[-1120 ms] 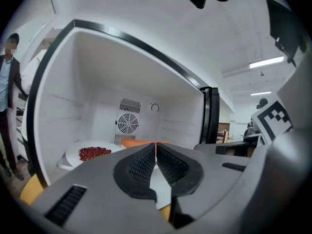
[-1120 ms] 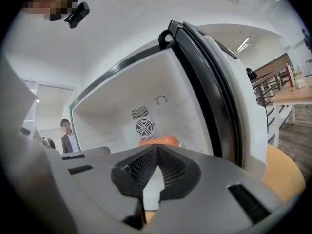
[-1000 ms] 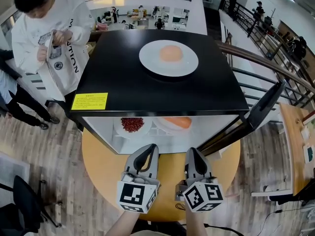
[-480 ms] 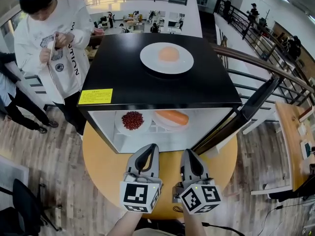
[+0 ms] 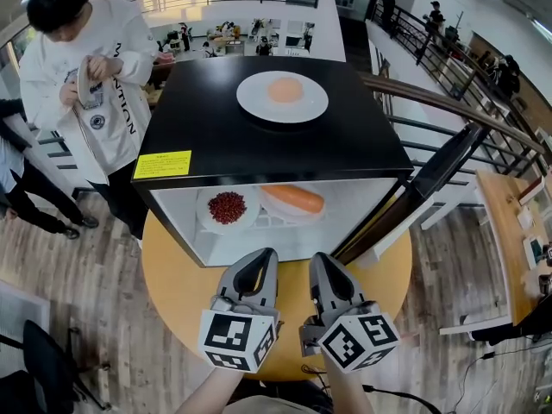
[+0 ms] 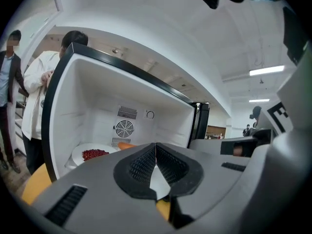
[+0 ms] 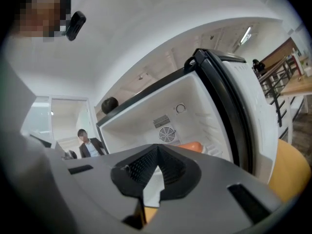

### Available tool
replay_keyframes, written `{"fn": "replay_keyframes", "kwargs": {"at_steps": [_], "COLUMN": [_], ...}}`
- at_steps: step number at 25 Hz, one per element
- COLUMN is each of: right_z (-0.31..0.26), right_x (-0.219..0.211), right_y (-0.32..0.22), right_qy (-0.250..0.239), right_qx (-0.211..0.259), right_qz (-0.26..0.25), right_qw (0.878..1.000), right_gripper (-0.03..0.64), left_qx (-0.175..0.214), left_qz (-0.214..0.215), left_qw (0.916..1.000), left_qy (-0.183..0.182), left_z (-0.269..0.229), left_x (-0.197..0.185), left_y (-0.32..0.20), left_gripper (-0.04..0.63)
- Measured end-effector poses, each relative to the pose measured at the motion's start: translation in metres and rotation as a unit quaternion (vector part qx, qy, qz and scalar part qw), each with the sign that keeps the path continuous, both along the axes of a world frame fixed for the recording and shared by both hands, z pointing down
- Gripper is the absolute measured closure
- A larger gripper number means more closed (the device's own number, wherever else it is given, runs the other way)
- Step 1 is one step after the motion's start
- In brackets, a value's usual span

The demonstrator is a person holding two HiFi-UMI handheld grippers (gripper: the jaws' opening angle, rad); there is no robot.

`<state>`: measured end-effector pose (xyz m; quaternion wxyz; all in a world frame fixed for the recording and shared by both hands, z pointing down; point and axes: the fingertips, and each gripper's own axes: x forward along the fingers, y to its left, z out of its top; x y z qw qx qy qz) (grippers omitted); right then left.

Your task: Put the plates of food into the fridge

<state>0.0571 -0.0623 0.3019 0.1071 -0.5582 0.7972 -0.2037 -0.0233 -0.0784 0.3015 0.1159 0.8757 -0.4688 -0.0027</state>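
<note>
Both hand-held grippers have edged a little upward since a second ago. The head view now takes in more of the open fridge [image 5: 216, 136], so the two plates inside, earlier half cut off by its black top, show almost whole.

The left hand-held gripper [image 5: 262, 259] and the right hand-held gripper [image 5: 321, 260] hang side by side over the round yellow surface [image 5: 172, 291], near the fridge's mouth but apart from it. Each has its jaws pressed together with nothing between them. The holder's forearms [image 5: 211, 395] are cut off by the bottom edge.

Inside, the plate of red beans [image 5: 205, 216] sits at the left and a plate with a long orange food [image 5: 293, 198] just beside it at the right; whether their rims touch I cannot tell. A third plate [image 5: 309, 109] stands on the fridge's top with a round orange food [image 5: 285, 90] on it; what either orange food is cannot be made out.

The door [image 5: 435, 179] stands open at the right, seen edge on. Print on the yellow label [image 5: 161, 164] is too small to read. In both gripper views the grippers' own bodies hide most of the fridge floor. A person in a white sweatshirt [image 5: 86, 59] stands left of the fridge.
</note>
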Motion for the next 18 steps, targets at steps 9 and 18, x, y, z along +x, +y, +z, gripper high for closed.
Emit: {"fn": "replay_keyframes", "kwargs": {"at_steps": [9, 18], "right_z": [-0.121, -0.191], "right_x": [-0.008, 0.018], "right_y": [-0.007, -0.069], "right_qy": [-0.135, -0.194], "right_qx": [-0.044, -0.171], "right_qz": [-0.218, -0.26], "right_qw": [0.966, 0.93], "right_gripper": [0.604, 0.603], "left_qx": [-0.152, -0.3], "left_qz": [0.145, 0.181], "left_qw": [0.9614, 0.9098], "left_qy": [0.178, 0.222], "left_z": [-0.087, -0.188], "left_x": [-0.01, -0.044], "left_y": [0.004, -0.047], "left_gripper": [0.588, 0.586]}}
